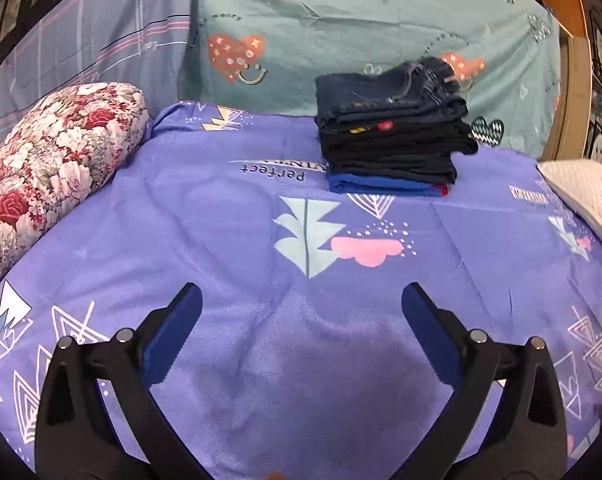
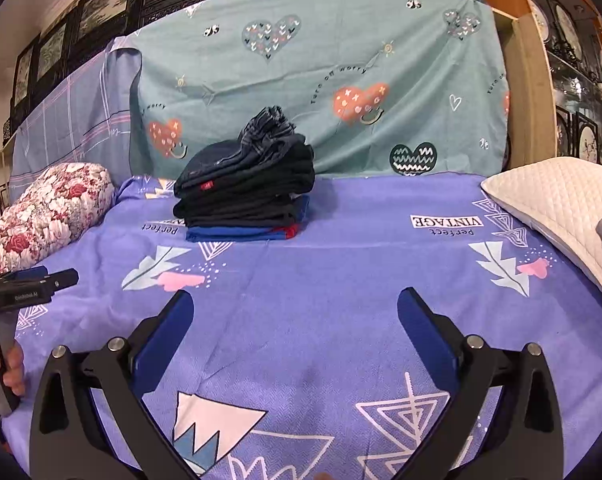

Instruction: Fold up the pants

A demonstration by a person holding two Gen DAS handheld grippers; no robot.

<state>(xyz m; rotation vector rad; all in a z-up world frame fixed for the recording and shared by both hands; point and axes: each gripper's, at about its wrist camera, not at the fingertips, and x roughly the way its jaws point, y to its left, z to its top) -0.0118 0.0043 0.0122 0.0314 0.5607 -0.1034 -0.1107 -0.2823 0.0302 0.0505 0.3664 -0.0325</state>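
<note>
Both the left gripper point(image 1: 301, 312) and right gripper point(image 2: 295, 312) stood with jaws wide open and empty over the bed point(image 1: 229, 216); folded pants point(image 1: 393, 140) sat stacked at upper centre; the rumpled top pair risked toppling if nudged.

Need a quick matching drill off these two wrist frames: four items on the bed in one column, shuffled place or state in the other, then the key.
Column 1
1. stack of folded pants
2. floral bolster
3. white quilted pillow
4. right gripper

Column 2
A. jaws wide apart, nothing between them
B. along the right edge of the purple sheet
C. back middle of the bed, against the teal sheet
D. along the left edge of the bed

Pairs: 1-C, 2-D, 3-B, 4-A
</note>
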